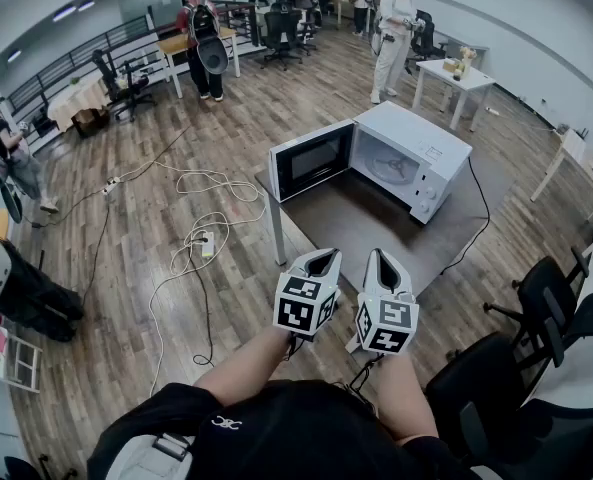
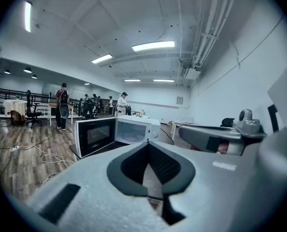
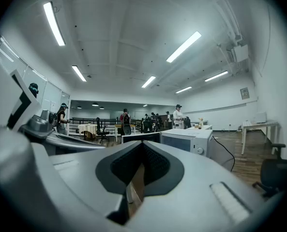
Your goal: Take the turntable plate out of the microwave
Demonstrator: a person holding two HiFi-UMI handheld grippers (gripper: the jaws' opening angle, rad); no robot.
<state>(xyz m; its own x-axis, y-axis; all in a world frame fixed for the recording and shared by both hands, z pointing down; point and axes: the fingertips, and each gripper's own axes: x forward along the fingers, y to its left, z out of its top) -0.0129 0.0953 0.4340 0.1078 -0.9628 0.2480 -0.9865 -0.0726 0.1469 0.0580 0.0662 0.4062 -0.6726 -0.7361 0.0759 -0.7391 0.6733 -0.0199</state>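
A white microwave [image 1: 416,153] stands on a dark grey table [image 1: 346,223] with its door [image 1: 311,158] swung open to the left. The glass turntable plate [image 1: 396,168] lies inside the cavity and shows faintly in the left gripper view [image 2: 131,137]. My left gripper [image 1: 323,260] and right gripper [image 1: 382,261] hover side by side close to my body, short of the table's near edge. Both are shut and hold nothing. In the left gripper view the closed gripper [image 2: 148,146] points at the microwave [image 2: 133,129]. In the right gripper view the gripper [image 3: 142,146] is likewise shut, with the microwave [image 3: 189,141] ahead.
White cables and a power strip [image 1: 206,243] trail over the wooden floor left of the table. Black office chairs [image 1: 546,298] stand at my right. Several people stand at the back of the room by white tables [image 1: 456,78].
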